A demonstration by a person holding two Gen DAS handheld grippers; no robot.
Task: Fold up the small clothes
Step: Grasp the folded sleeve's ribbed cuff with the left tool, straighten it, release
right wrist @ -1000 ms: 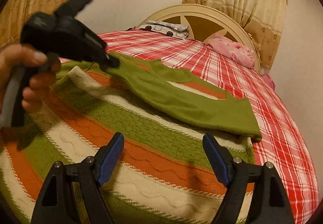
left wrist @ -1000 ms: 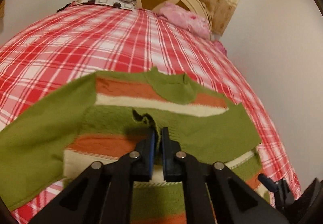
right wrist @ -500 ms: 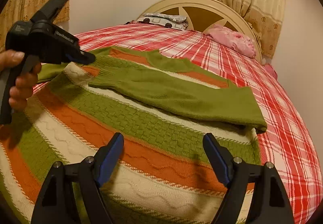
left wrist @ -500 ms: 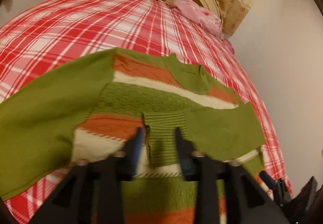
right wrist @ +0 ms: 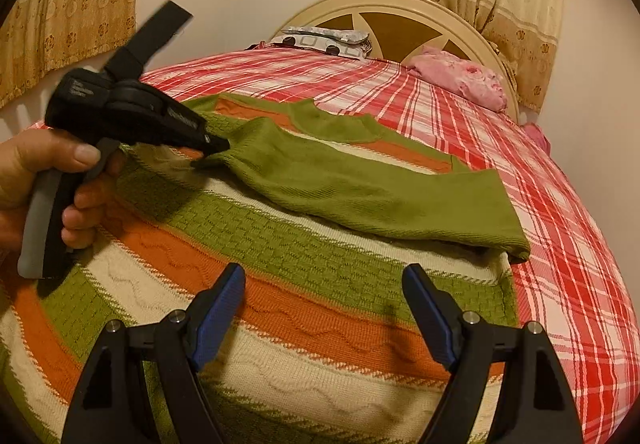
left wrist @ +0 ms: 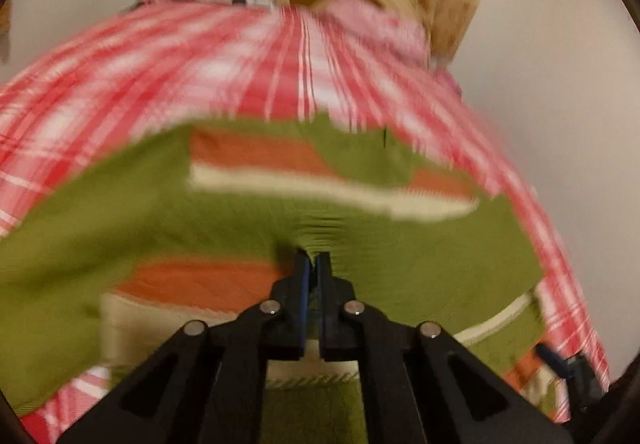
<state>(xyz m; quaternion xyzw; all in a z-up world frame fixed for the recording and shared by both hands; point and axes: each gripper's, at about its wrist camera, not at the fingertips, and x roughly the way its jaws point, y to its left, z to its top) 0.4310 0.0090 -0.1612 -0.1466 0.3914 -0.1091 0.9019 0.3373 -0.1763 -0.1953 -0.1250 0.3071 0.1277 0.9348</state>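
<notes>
Since half a second ago, left tongs (left wrist: 313, 258) have been closing again on the cuff (left wrist: 318, 234) of the sweater (right wrist: 304, 284) lying on the bed (right wrist: 560, 244). Right tongs (right wrist: 324, 304) are hanging open above its body — a shallow pinch risks slipping, dropping the sleeve (right wrist: 360, 188) crooked.

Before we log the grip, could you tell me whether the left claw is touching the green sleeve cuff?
Touching: in the left wrist view, the left claw is shut on the bunched cuff.
</notes>
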